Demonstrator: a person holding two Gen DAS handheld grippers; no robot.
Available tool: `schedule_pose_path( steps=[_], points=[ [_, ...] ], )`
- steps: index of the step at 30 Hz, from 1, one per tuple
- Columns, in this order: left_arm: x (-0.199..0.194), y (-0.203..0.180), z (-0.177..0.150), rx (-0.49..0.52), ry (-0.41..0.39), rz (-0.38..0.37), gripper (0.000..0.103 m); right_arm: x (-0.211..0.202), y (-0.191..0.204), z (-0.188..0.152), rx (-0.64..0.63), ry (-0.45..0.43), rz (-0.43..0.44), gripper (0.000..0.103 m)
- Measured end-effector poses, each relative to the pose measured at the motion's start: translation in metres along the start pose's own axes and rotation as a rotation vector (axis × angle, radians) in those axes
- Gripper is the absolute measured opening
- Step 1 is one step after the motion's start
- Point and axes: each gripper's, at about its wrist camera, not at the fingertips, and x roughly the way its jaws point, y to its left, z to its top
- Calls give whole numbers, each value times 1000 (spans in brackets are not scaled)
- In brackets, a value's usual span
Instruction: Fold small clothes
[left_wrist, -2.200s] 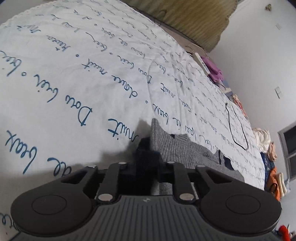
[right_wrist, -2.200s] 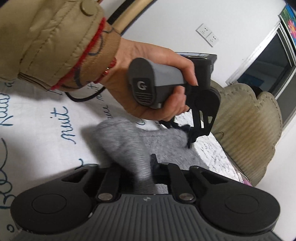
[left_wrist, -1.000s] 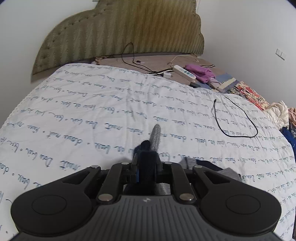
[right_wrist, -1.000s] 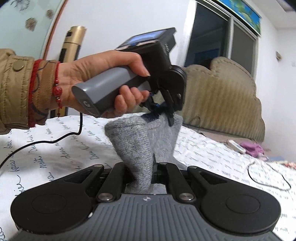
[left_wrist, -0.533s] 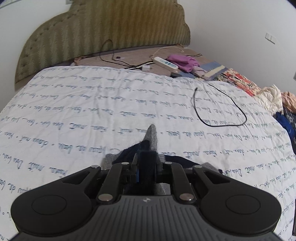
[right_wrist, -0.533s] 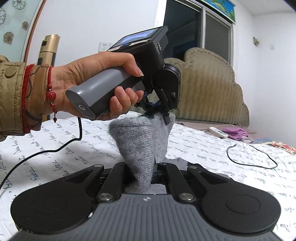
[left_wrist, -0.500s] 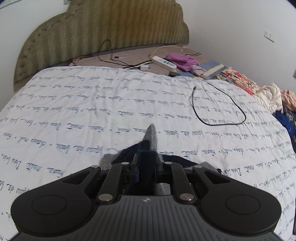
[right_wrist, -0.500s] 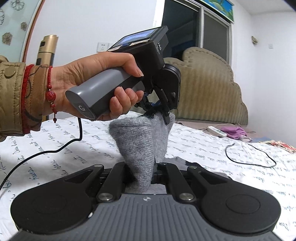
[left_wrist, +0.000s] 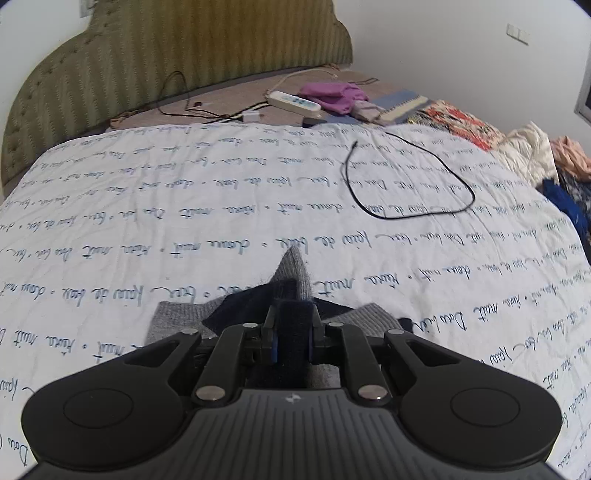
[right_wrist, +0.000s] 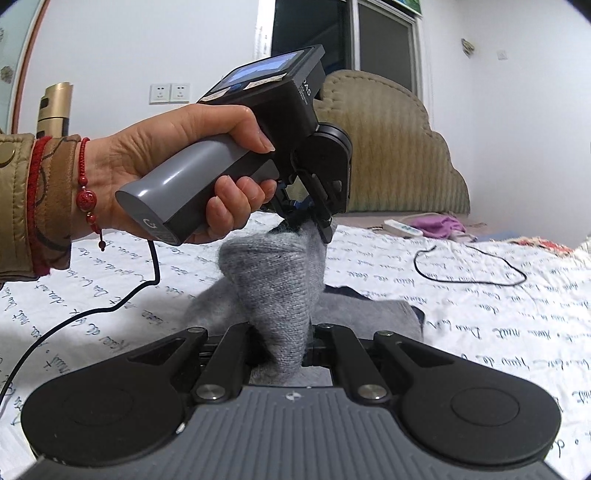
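A small grey knit garment (right_wrist: 280, 288) with dark navy trim is lifted off the white bedspread (left_wrist: 184, 221) printed with blue script. My left gripper (left_wrist: 291, 321) is shut on its navy edge (left_wrist: 291, 332); a grey corner (left_wrist: 293, 269) sticks out past the fingertips. The left gripper also shows in the right wrist view (right_wrist: 306, 221), held in a hand, pinching the garment's top. My right gripper (right_wrist: 286, 350) is shut on the grey knit lower down. The rest of the garment (right_wrist: 369, 310) lies on the bed.
A black cable loop (left_wrist: 413, 184) lies on the bedspread to the right. A power strip (left_wrist: 293, 100), purple cloth (left_wrist: 332, 94) and wires sit by the padded headboard (left_wrist: 166, 55). Piled clothes (left_wrist: 546, 158) lie at the right edge. The left gripper's cord (right_wrist: 92, 306) trails over the bed.
Both grippers have lifted the garment up from the bed and hold it raised; over the last half second the view shifted only slightly.
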Motion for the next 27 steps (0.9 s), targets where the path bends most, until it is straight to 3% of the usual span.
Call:
schedule_pose_path(
  steps=[15, 23, 27],
  points=[
    [31, -57, -7, 93, 33, 2, 13, -4, -32, -19, 117, 50, -9, 8],
    [58, -74, -12, 117, 52, -2, 13, 4, -61, -32, 290, 117, 34, 8],
    [69, -78, -17, 141, 48, 1, 21, 11, -75, -42, 395, 161, 72, 9]
  ],
)
